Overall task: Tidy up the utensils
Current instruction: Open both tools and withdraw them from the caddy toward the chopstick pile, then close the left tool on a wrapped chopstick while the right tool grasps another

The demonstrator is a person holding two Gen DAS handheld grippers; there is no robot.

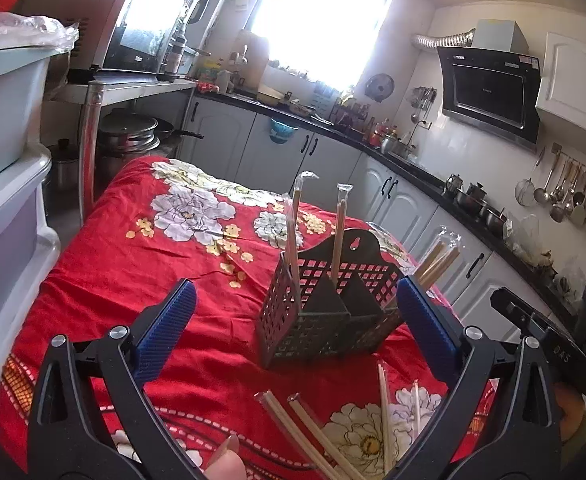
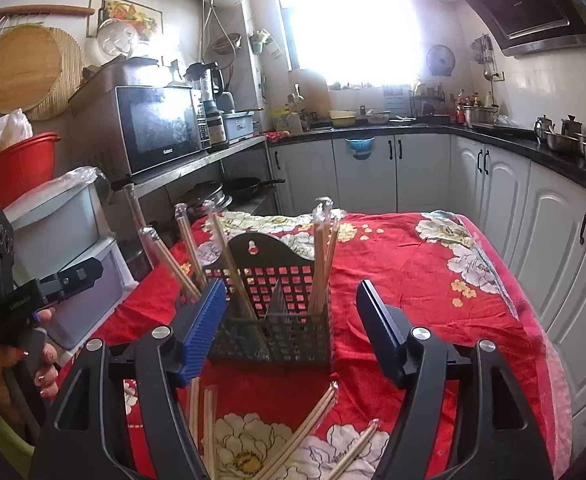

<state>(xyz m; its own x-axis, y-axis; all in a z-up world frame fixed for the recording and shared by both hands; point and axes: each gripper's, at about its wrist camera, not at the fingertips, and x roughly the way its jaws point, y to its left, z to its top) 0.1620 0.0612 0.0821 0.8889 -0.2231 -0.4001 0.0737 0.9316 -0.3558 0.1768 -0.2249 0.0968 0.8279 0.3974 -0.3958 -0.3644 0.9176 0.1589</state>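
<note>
A black perforated utensil caddy [image 1: 317,332] [image 2: 281,340] stands on a red floral tablecloth [image 1: 133,264] [image 2: 413,280]. Plastic-wrapped wooden chopsticks [image 1: 339,232] [image 2: 321,264] stand upright or leaning in its compartments. More wrapped chopsticks [image 1: 305,432] [image 2: 293,436] lie loose on the cloth in front of the caddy, just below both grippers. My left gripper [image 1: 296,292] is open, its blue pads wide apart and short of the caddy, with nothing held. My right gripper [image 2: 292,290] is also open and empty, facing the caddy from the near side.
Stacked pale plastic bins [image 1: 5,160] stand at the table's left edge. White kitchen cabinets [image 2: 553,260] run close along the right side. A microwave [image 2: 161,128] sits on a steel shelf behind. A hand holds the other gripper's handle [image 2: 33,344] at left.
</note>
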